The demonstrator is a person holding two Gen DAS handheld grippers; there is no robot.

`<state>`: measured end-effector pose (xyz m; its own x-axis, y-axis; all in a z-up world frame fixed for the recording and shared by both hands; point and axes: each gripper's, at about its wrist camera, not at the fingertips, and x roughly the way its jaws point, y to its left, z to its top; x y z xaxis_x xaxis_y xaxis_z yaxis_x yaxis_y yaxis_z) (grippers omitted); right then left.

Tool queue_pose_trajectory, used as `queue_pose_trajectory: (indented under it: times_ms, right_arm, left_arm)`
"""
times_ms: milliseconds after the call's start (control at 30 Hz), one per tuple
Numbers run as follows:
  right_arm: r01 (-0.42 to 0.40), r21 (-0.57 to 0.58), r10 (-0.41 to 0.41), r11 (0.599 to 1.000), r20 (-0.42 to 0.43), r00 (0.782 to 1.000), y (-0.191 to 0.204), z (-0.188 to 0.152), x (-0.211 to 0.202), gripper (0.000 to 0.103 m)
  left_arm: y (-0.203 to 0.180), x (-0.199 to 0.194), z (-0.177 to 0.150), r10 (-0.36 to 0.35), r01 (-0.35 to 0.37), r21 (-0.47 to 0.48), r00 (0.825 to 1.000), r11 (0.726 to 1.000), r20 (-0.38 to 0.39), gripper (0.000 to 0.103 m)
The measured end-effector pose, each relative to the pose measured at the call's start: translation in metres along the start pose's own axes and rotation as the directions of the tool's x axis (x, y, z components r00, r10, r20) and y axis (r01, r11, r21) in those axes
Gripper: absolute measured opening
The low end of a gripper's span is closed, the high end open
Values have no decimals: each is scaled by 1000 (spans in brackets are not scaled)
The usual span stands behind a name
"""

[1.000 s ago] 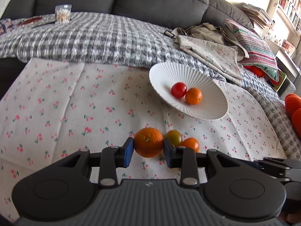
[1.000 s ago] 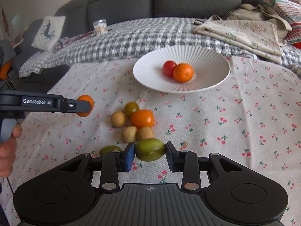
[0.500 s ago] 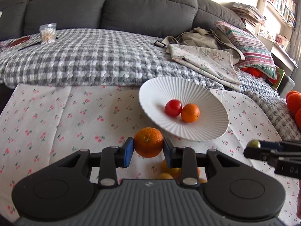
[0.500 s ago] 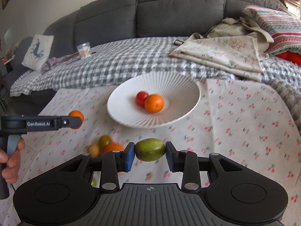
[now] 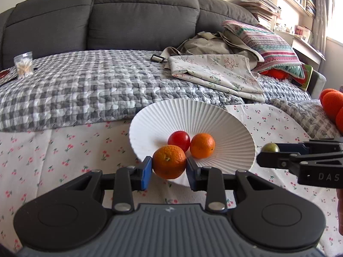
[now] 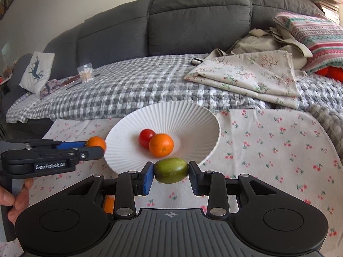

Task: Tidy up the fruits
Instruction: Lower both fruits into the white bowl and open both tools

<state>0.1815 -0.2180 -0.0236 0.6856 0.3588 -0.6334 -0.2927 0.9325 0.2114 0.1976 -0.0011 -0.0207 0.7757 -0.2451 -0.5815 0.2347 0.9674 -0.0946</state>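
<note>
Left hand-held gripper [image 5: 169, 172] clamps orange [image 5: 169, 161]; right hand-held gripper [image 6: 171, 176] clamps green fruit [image 6: 171, 170]. Both now carried from loose pile to near rim of white bowl [image 6: 193, 117]; release next.

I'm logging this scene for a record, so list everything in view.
ribbed white plate: one, on cherry-print tablecloth.
small red tomato: one, in plate.
small orange: one, in plate, touching tomato.
large orange: one, in left gripper.
green fruit: one, in right gripper.
grey sofa: one, behind.
checked grey blanket: one, on sofa.
folded floral cloth: one, on blanket.
left gripper: shut.
right gripper: shut.
</note>
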Motion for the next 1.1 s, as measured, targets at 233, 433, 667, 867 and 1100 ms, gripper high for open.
queue_pose_trajectory:
  times_ms: [233, 433, 667, 867, 1100]
  right_arm:
    - [-8, -37, 8, 999, 2, 1000, 6, 6, 28, 33]
    - [-13, -39, 13, 999, -14, 1000, 7, 5, 46, 34]
    - [-12, -13, 12, 1000, -10, 1000, 5, 5, 48, 42]
    - [-22, 40, 21, 999, 26, 999, -1, 15, 32, 52]
    - [-20, 90, 15, 996, 53, 998, -6, 22, 10, 61]
  left_arm:
    - [-11, 21, 0, -14, 15, 61, 1000, 998, -15, 32]
    - [-10, 30, -2, -8, 10, 64, 1000, 998, -25, 34]
    - [-7, 28, -1, 0, 1, 58, 1000, 998, -9, 51]
    - [-2, 16, 3, 3, -4, 33, 1000, 999, 12, 57]
    - [3, -1, 8, 18, -18, -14, 999, 1000, 27, 68]
